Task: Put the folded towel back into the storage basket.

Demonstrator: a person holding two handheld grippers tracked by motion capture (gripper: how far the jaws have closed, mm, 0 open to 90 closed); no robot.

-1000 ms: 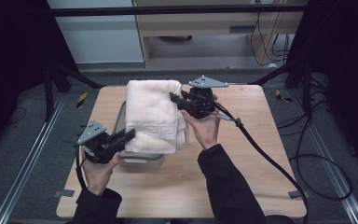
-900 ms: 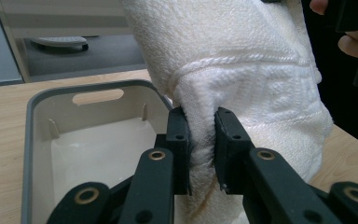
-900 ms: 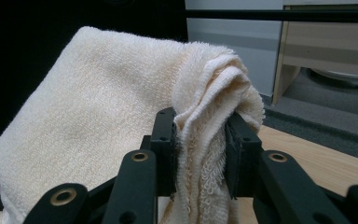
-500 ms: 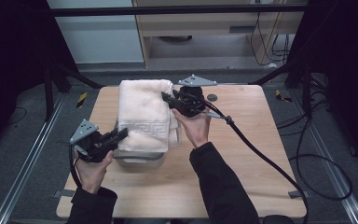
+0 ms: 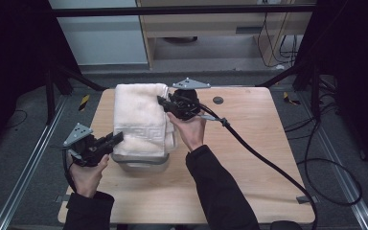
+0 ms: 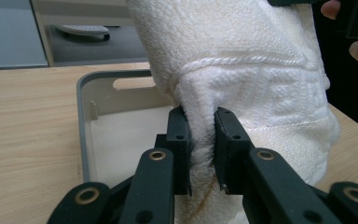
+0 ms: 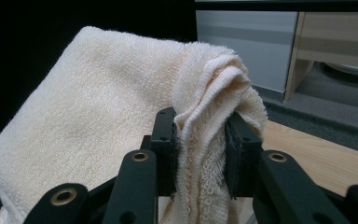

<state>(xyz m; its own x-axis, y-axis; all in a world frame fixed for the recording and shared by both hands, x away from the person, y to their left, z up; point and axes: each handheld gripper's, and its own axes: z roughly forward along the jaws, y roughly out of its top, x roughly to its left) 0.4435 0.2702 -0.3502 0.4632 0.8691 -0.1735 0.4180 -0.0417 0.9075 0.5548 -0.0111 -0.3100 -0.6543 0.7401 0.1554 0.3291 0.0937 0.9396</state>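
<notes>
The left gripper [image 6: 200, 140] and right gripper [image 7: 199, 149] each clench a towel [image 5: 139, 120] edge above the grey bin [image 5: 141, 163]. Judged risk: the bulky folds slip free, or the towel drapes outside the bin's rim

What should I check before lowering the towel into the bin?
1. Left gripper clamped on the towel: ok, a fold sits pinched between its jaws.
2. Right gripper clamped on the towel: ok, the bunched edge is gripped.
3. Towel over the bin: ok, the high view shows the towel draped above it, though it overhangs the far rim.
4. Bin interior free: cannot tell; the near part looks bare in the left gripper view, the rest is hidden by the towel.
5. Bin flat on the table: ok, as far as its near rim shows.
6. Right cable clear of the bin: ok, it trails off across the table.
</notes>
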